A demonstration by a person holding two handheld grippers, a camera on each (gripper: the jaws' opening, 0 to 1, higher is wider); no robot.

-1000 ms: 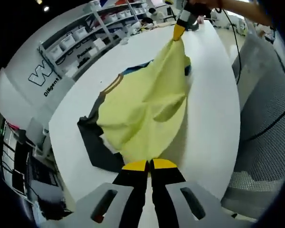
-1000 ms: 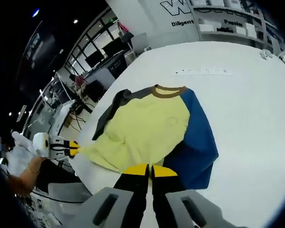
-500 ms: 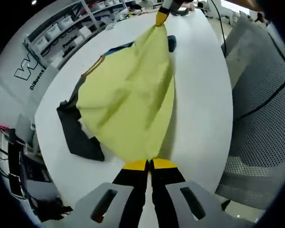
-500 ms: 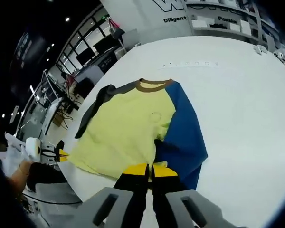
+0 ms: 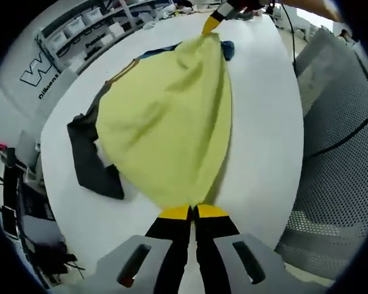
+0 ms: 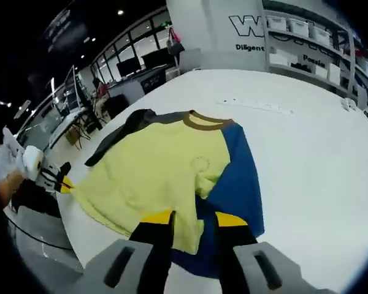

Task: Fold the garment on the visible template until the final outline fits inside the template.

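Right gripper view: tongs point(image 6: 193, 218) have parted, releasing the shirt point(image 6: 165, 171) hem.

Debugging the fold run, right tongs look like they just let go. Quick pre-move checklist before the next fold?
1. Left tongs shut on the shirt hem: ok.
2. Right tongs gripping fabric: not ok, jaws apart, hem lying between them.
3. Shirt fully on the white table: ok.
4. Blue sleeve flat: not ok, bunched under the yellow body.
5. Dark sleeve laid out flat: cannot tell.
6. Template outline visible: cannot tell.
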